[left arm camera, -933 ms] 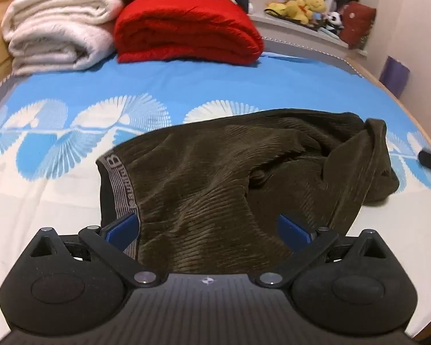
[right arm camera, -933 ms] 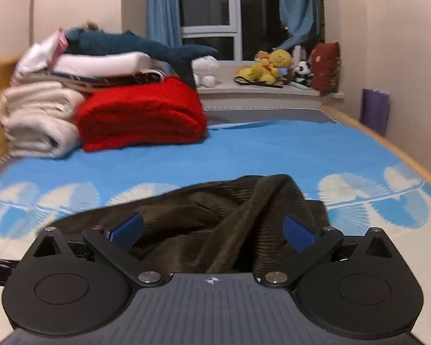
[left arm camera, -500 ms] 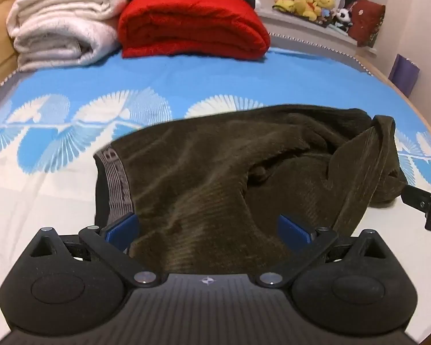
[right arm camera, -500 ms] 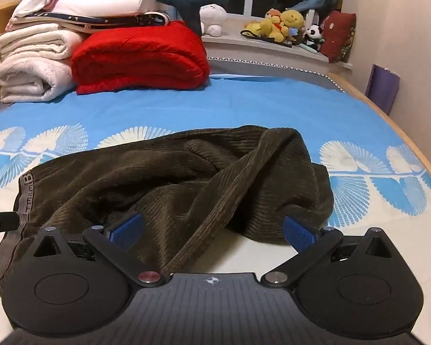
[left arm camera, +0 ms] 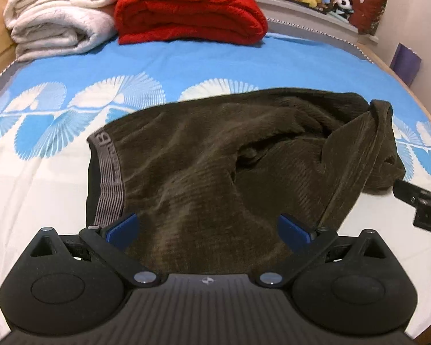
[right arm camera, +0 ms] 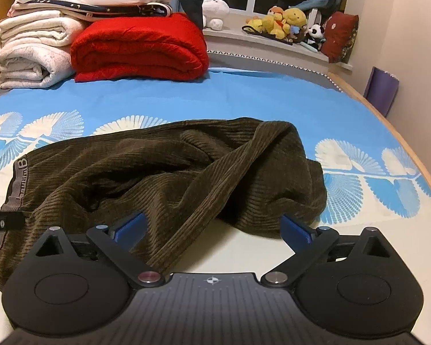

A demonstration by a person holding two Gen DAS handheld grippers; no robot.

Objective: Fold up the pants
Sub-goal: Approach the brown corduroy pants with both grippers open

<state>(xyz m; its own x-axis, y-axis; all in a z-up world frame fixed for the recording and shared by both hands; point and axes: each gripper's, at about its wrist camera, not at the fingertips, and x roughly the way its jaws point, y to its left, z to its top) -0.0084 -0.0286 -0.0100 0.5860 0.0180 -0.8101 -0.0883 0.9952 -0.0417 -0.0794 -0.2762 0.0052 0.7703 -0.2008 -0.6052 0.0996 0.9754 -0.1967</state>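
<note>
**Pants crumpled on bed, both grippers open**

Bedsheet (left arm camera: pixel 186 66), blue with white fans, carried the dark olive corduroy pants (left arm camera: pixel 215 158) at near centre, rumpled, grey waistband (left arm camera: pixel 109 169) at left. Left gripper (left arm camera: pixel 207 230) and right gripper (right arm camera: pixel 212 227) were above the near edge, jaws spread wide, holding nothing.
</note>
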